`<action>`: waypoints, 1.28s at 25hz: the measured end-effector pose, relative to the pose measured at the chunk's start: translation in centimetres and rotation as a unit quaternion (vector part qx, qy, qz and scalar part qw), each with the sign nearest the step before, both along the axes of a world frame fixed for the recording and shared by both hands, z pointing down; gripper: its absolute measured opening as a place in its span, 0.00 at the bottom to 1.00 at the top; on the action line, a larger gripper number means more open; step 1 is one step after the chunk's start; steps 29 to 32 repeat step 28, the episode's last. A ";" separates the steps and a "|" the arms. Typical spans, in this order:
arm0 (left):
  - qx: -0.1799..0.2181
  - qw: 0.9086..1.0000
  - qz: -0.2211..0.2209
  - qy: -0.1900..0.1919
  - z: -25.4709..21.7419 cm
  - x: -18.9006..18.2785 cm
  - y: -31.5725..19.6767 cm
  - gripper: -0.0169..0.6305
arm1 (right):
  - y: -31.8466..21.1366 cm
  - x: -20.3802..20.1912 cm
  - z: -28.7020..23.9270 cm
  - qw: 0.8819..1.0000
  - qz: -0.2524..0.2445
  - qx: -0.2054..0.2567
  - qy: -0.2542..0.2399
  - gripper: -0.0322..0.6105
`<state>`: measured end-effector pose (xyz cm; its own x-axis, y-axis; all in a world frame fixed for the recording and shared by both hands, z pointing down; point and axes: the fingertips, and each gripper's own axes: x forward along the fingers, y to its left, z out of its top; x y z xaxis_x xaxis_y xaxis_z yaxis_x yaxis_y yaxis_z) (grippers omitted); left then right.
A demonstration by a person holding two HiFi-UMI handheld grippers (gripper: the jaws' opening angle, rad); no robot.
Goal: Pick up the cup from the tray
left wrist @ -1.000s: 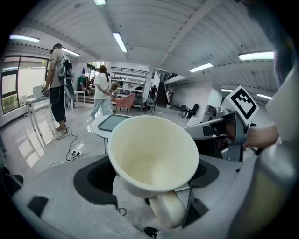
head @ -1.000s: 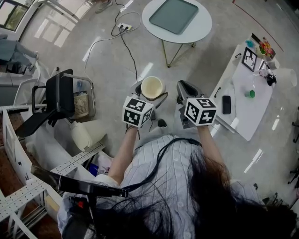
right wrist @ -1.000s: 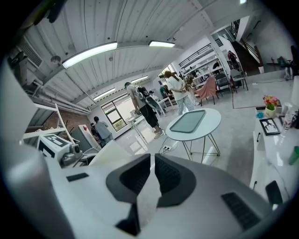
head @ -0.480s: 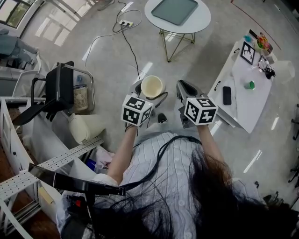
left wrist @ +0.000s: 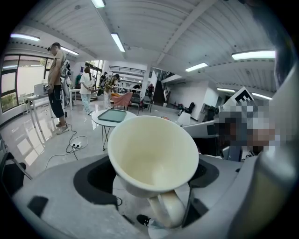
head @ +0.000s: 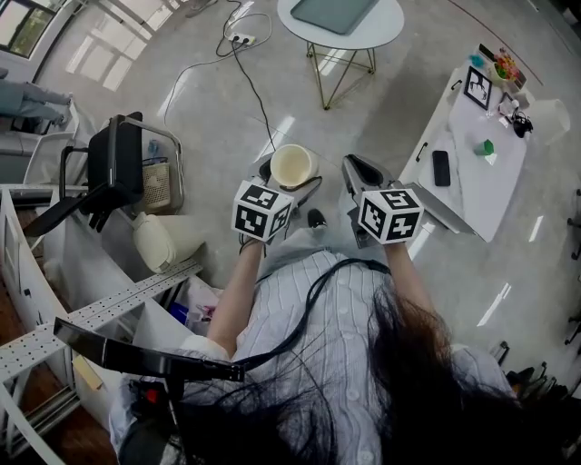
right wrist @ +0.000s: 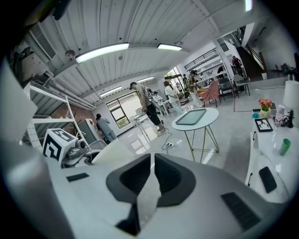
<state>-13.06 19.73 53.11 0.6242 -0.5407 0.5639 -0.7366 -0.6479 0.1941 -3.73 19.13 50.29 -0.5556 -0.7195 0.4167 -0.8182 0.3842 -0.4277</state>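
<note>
A cream cup [head: 292, 163] with a handle hangs in the air over the floor, with my left gripper [head: 292, 179] shut on it. In the left gripper view the cup [left wrist: 154, 154] sits between the jaws, mouth towards the camera and handle down, in the left gripper [left wrist: 149, 176]. My right gripper [head: 359, 169] is beside it, shut with nothing in it; the right gripper view shows the right gripper [right wrist: 152, 161] with its pads together. The grey-green tray [head: 331, 11] lies on a round white table [head: 372, 34] far ahead, well apart from both grippers.
A white side table [head: 472, 177] at the right carries a phone [head: 440, 167], a green cup [head: 486, 146] and a framed picture. A black chair [head: 113, 173] and metal shelving stand at the left. A cable and power strip [head: 241, 38] lie on the floor. People stand far off.
The round table and tray have slid towards the top edge of the head view. Both grippers keep the same pose, the left one still holding the cup.
</note>
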 end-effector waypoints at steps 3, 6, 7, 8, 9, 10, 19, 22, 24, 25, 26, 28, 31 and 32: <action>-0.002 1.000 0.002 0.002 0.2 0.2 0.9 0.71 | 0.8 -0.3 0.1 1.000 -0.010 0.001 0.005 0.12; -0.004 1.000 0.000 0.005 0.2 0.3 1.6 0.71 | 1.4 -0.5 0.0 1.000 -0.019 0.002 0.010 0.12; -0.004 1.000 -0.001 0.007 0.2 0.5 1.7 0.71 | 1.5 -0.4 0.0 1.000 -0.022 0.003 0.012 0.12; -0.004 1.000 -0.002 0.008 0.1 0.6 1.7 0.71 | 1.5 -0.4 -0.1 1.000 -0.025 0.004 0.013 0.12; -0.003 1.000 -0.003 0.009 0.1 0.6 1.8 0.71 | 1.5 -0.4 -0.1 0.999 -0.028 0.005 0.015 0.12; -0.003 1.000 -0.004 0.010 0.1 0.6 1.8 0.71 | 1.4 -0.5 -0.2 0.999 -0.030 0.007 0.016 0.12; 0.002 1.000 -0.005 0.011 -0.3 1.0 1.2 0.71 | 0.8 -0.2 -0.6 0.999 -0.032 0.013 0.018 0.12; 0.000 1.000 0.000 0.009 0.0 1.2 1.1 0.71 | 0.9 0.0 -0.6 0.999 -0.028 0.013 0.018 0.12; -0.002 1.000 0.002 0.009 0.1 1.2 0.9 0.71 | 0.9 0.2 -0.5 0.999 -0.026 0.013 0.020 0.12; -0.002 1.000 0.003 0.009 0.1 1.3 0.8 0.71 | 0.9 0.3 -0.4 0.999 -0.024 0.013 0.020 0.12; -0.002 1.000 0.002 0.010 0.1 1.3 0.7 0.71 | 0.8 0.4 -0.4 0.999 -0.023 0.013 0.020 0.12; -0.002 1.000 0.002 0.010 0.0 1.4 0.4 0.71 | 0.7 0.6 -0.4 1.000 -0.020 0.014 0.020 0.12; -0.002 1.000 0.002 0.010 0.0 1.4 0.4 0.71 | 0.7 0.6 -0.4 1.000 -0.020 0.014 0.020 0.12; -0.002 1.000 0.002 0.010 0.0 1.4 0.4 0.71 | 0.7 0.6 -0.4 1.000 -0.020 0.014 0.020 0.12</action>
